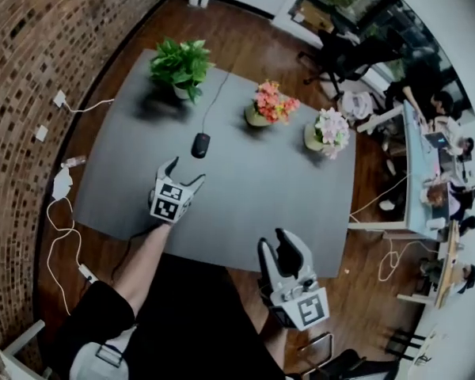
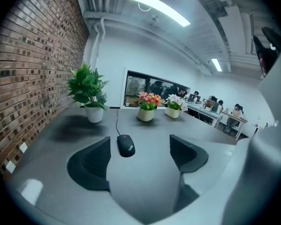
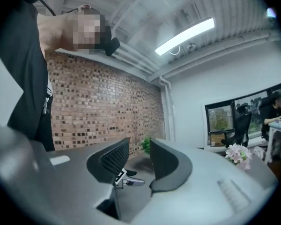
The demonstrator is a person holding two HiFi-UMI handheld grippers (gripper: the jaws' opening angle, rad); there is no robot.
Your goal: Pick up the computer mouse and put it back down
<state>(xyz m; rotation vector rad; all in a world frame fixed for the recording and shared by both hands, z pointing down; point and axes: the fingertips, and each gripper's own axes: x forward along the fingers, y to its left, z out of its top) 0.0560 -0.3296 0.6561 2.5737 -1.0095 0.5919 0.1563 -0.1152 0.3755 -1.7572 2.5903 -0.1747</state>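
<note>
Grey surface (image 1: 245,212) fills the head view, and the black computer mouse (image 1: 200,144) lies flat on it, toward its far half. Nearest the person, well short of the mouse and to its right, the right tool (image 1: 278,245) hangs at the surface's near edge, jaws a little apart with nothing between them. Just short of the mouse, the left tool (image 1: 184,172) hovers over the surface, released, its jaws spread wide; the mouse sits ahead of the gap, nearer the left jaw, touching neither. Beyond the mouse its dark cable (image 1: 216,93) runs toward the far edge. Left of that cable stands a green potted plant (image 1: 180,66); right of the mouse and farther back, a pot of orange flowers (image 1: 271,103), then a pot of pale pink flowers (image 1: 328,131)
</note>
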